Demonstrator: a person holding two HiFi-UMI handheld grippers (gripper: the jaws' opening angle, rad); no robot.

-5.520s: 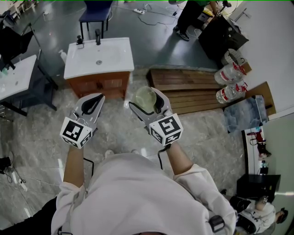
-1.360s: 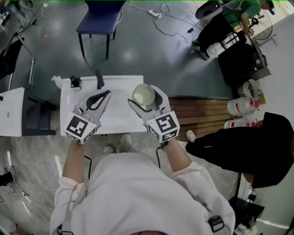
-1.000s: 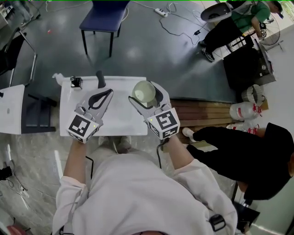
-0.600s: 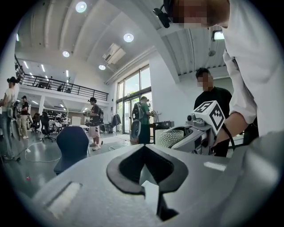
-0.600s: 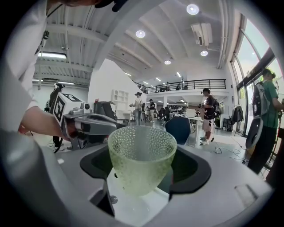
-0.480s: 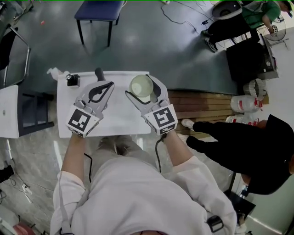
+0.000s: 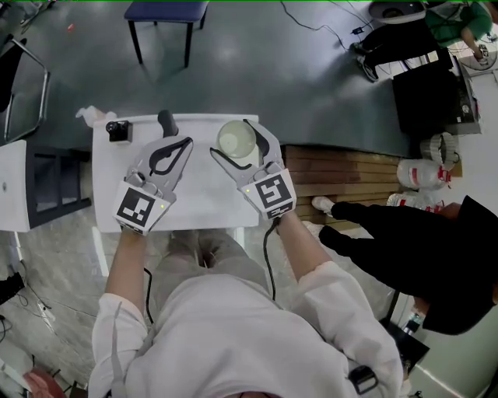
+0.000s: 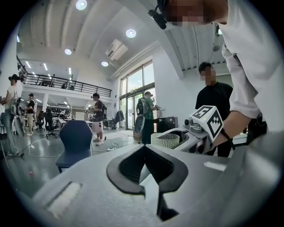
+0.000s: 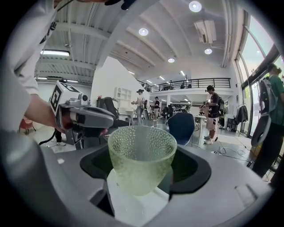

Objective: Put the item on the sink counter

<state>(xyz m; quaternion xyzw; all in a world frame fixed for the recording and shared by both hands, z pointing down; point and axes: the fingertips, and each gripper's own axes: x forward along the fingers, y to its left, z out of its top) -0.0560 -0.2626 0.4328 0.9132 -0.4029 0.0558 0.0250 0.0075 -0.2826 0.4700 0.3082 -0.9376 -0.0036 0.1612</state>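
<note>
The item is a pale green dimpled glass cup (image 7: pixel 236 137), upright with its mouth up. My right gripper (image 7: pixel 234 145) is shut on it, above the back right part of the white sink counter (image 7: pixel 198 204). In the right gripper view the cup (image 9: pixel 142 155) fills the space between the jaws of my right gripper (image 9: pixel 144 166). My left gripper (image 7: pixel 184 144) hangs shut and empty over the middle of the counter, near the dark faucet (image 7: pixel 166 122). In the left gripper view the jaws of my left gripper (image 8: pixel 144 148) meet with nothing between them, and the cup (image 8: pixel 165 139) shows to the right.
A small black object (image 7: pixel 117 130) and a white dispenser (image 7: pixel 91 115) stand at the counter's back left. A blue chair (image 7: pixel 165 11) is behind the sink. Wooden boards (image 7: pixel 350 172) and a person in black (image 7: pixel 420 241) are to the right, another white table (image 7: pixel 11 185) to the left.
The person has walked up to the sink. Both grippers now hang over the counter, and the cup has moved a little farther toward its back edge.
</note>
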